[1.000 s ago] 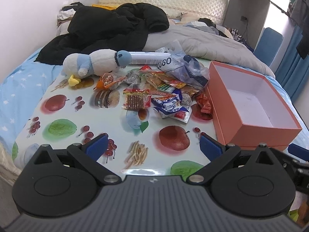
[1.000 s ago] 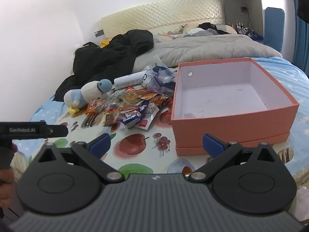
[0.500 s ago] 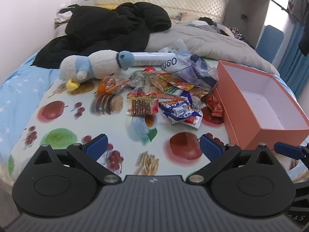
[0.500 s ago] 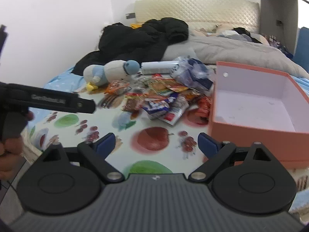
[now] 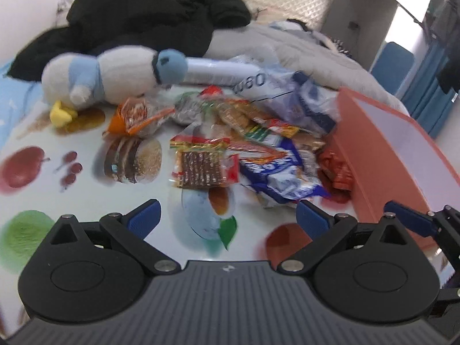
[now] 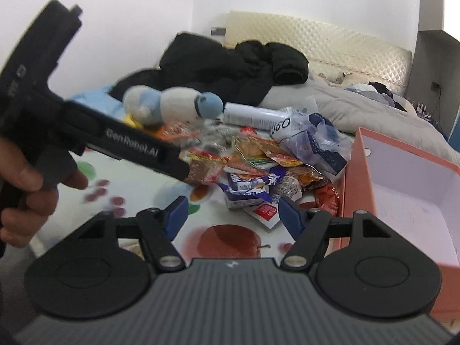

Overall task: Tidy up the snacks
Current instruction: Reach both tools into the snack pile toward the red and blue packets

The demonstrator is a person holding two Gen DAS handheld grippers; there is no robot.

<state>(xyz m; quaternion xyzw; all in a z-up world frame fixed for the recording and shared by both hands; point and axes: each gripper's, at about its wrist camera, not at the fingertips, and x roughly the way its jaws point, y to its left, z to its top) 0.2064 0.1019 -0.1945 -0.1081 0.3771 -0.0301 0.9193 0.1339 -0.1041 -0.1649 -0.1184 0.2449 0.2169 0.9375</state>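
Observation:
A heap of snack packets (image 5: 247, 143) (image 6: 258, 169) lies on a fruit-print mat (image 5: 86, 201), beside an empty salmon-pink box (image 5: 382, 155) (image 6: 408, 189) at the right. My left gripper (image 5: 227, 218) hangs open just short of a red packet of brown biscuits (image 5: 204, 166), nothing between its fingers. My right gripper (image 6: 233, 215) has its jaws closing, with nothing between them; it hovers in front of a blue-and-white packet (image 6: 247, 189) (image 5: 279, 178). A hand (image 6: 28, 195) holds the left gripper's black body, seen at the left of the right wrist view.
A white and blue plush toy (image 5: 115, 77) (image 6: 172, 106) lies behind the snacks, beside a white tube (image 5: 218, 72) and a clear plastic bag (image 6: 313, 141). Black clothes (image 5: 143, 20) and a grey quilt (image 6: 359, 109) cover the bed behind.
Both grippers have moved forward and down towards the snack heap. The right gripper's fingers have come closer together and its view has rolled and swung left, away from the box.

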